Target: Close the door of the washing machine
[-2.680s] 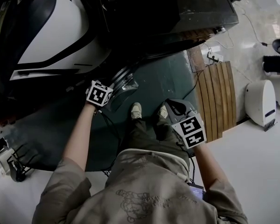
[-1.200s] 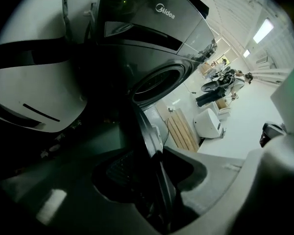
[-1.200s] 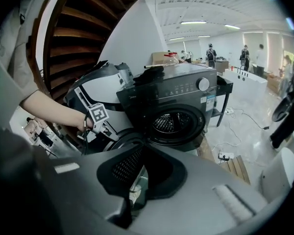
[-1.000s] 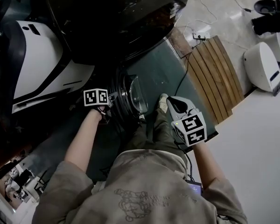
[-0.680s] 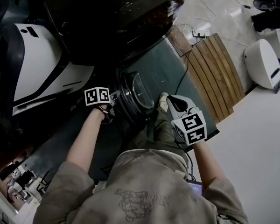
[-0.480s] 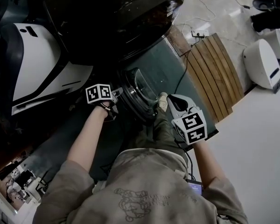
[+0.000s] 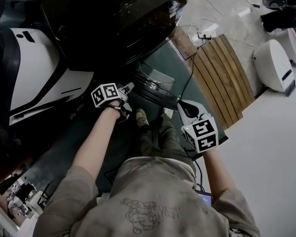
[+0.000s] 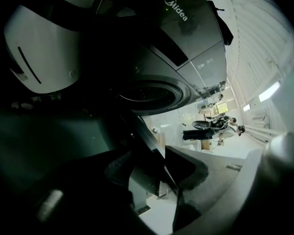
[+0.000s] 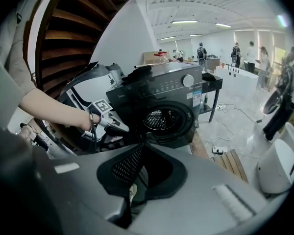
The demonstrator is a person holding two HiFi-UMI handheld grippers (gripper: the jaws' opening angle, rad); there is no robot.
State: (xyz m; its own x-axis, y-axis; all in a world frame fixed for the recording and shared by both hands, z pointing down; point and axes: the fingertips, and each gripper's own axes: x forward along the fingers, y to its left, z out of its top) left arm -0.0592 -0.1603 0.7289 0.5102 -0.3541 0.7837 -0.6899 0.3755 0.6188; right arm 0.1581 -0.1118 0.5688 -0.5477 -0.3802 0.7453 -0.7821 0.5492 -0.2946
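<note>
The dark front-loading washing machine (image 7: pixel 118 28) fills the top of the head view. Its round glass door (image 7: pixel 155 80) stands partly open, angled toward the machine's front. My left gripper (image 7: pixel 127 89) is at the door's left rim. In the left gripper view the door's dark edge (image 8: pixel 146 141) runs between the two jaws of that gripper (image 8: pixel 149 168), which close on it. The right gripper view shows the open drum (image 9: pixel 159 120) and the left gripper (image 9: pixel 118 127) beside it. My right gripper (image 7: pixel 183 107) hangs back over my right leg, shut and holding nothing.
A white and black appliance (image 7: pixel 44 63) stands left of the machine. A wooden slat board (image 7: pixel 227 78), a power strip with cables (image 7: pixel 204 35) and a white device (image 7: pixel 274 65) lie to the right. A green mat (image 7: pixel 172 63) is underfoot. People stand far back (image 9: pixel 201 50).
The door has swung from edge-on near my legs toward the machine's front. My left gripper moved up and right with it. The right gripper has barely moved.
</note>
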